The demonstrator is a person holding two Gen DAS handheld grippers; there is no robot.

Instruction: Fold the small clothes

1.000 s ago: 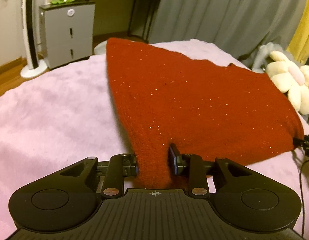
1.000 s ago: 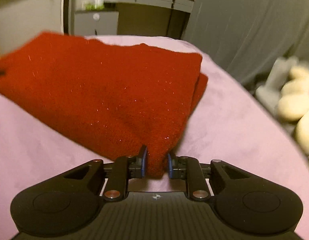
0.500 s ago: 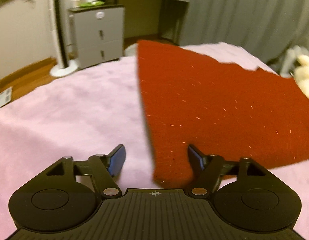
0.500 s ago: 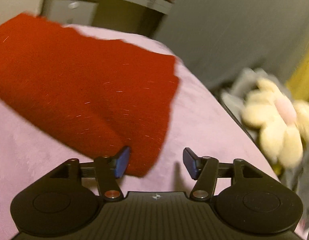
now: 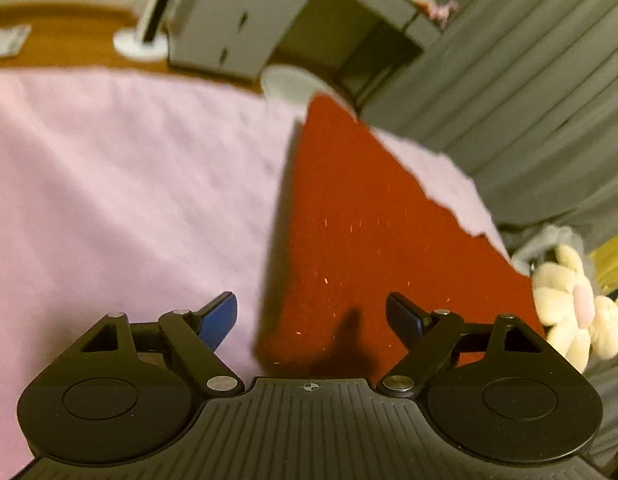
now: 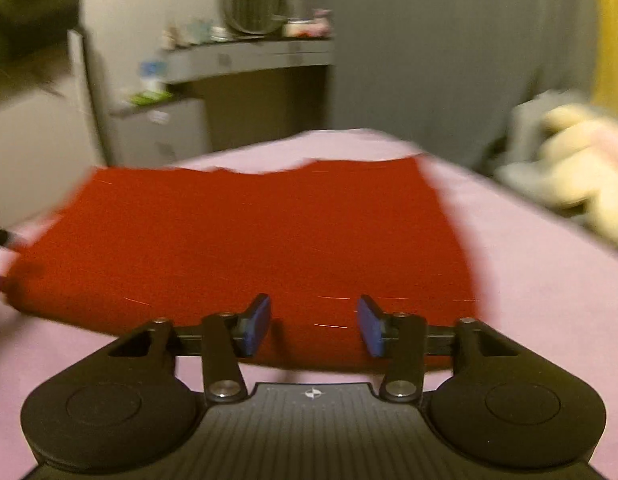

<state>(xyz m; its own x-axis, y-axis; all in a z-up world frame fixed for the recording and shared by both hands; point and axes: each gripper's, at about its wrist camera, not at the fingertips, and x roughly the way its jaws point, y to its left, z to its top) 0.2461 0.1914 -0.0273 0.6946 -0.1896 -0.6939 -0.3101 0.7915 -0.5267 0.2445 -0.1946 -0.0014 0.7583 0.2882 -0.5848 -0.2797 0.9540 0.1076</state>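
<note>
Left wrist view shows the left tongs [image 5: 311, 316] spread wide with nothing gripped; their jaws have just been opening, and the near corner of the red knit garment [image 5: 349, 236] lies on the bed between and beneath the two fingers without either pad pressing on it. The garment lies flat on the pink bedspread [image 5: 121, 184], spreading away from that corner toward the grey curtain [image 5: 529, 92]. Beyond the garment's far tip stand a grey drawer cabinet [image 5: 233, 32] and the white round base of a floor fan [image 5: 139, 44] on the wooden floor. Past the garment's right edge, off the side of the bed, sits a cream flower-shaped plush toy [image 5: 573, 312].

Right wrist view, which is blurred, shows the right tongs [image 6: 313, 326] partly open, their jaws having just been closing, with nothing caught between the blue pads [image 6: 257, 324]. The pads stand apart above the garment's [image 6: 245, 240] near edge, which runs across behind them on the bedspread [image 6: 549, 280]. The garment appears as a broad flat rectangle, with the far edge uneven. At the garment's left corner a dark and blue shape is just visible at the frame's edge; what it is cannot be told. Beyond the garment's far edge stands the cabinet [image 6: 161, 132], and the plush toy [image 6: 581, 168] lies to the garment's right.
</note>
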